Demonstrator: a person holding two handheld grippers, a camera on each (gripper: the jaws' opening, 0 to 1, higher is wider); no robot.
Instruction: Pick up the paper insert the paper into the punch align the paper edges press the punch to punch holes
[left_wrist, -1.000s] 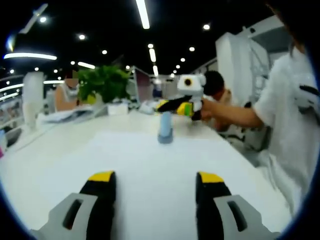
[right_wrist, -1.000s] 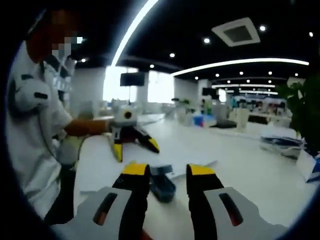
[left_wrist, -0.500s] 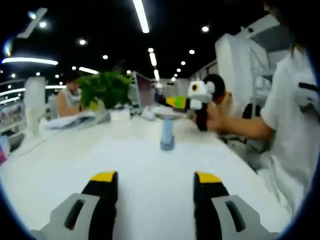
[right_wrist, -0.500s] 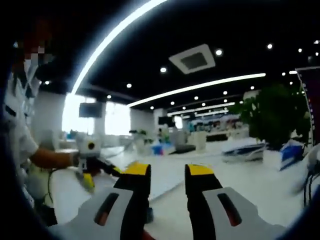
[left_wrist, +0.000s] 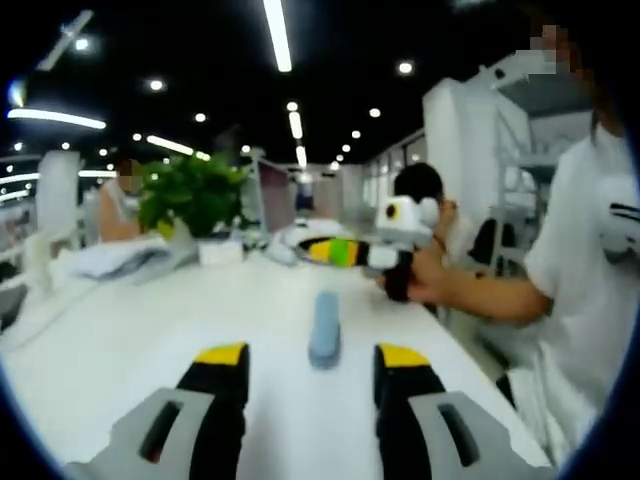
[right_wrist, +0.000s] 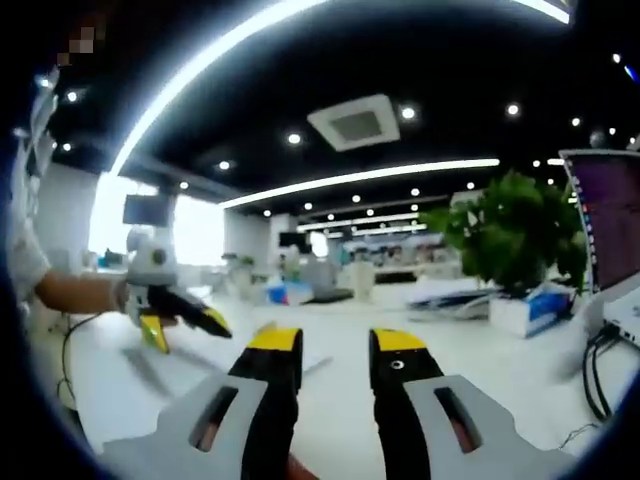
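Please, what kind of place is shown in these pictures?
Probably an open-plan office or lab. Long ceiling lights run over a big room, a white table carries a potted plant and a small blue punch, and a monitor with cables stands at the table's edge.

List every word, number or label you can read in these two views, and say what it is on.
None can be read.
The screen at the right edge of the right gripper view shows rows of marks, too blurred to read.
The blue and white box under the plant is too small to read.
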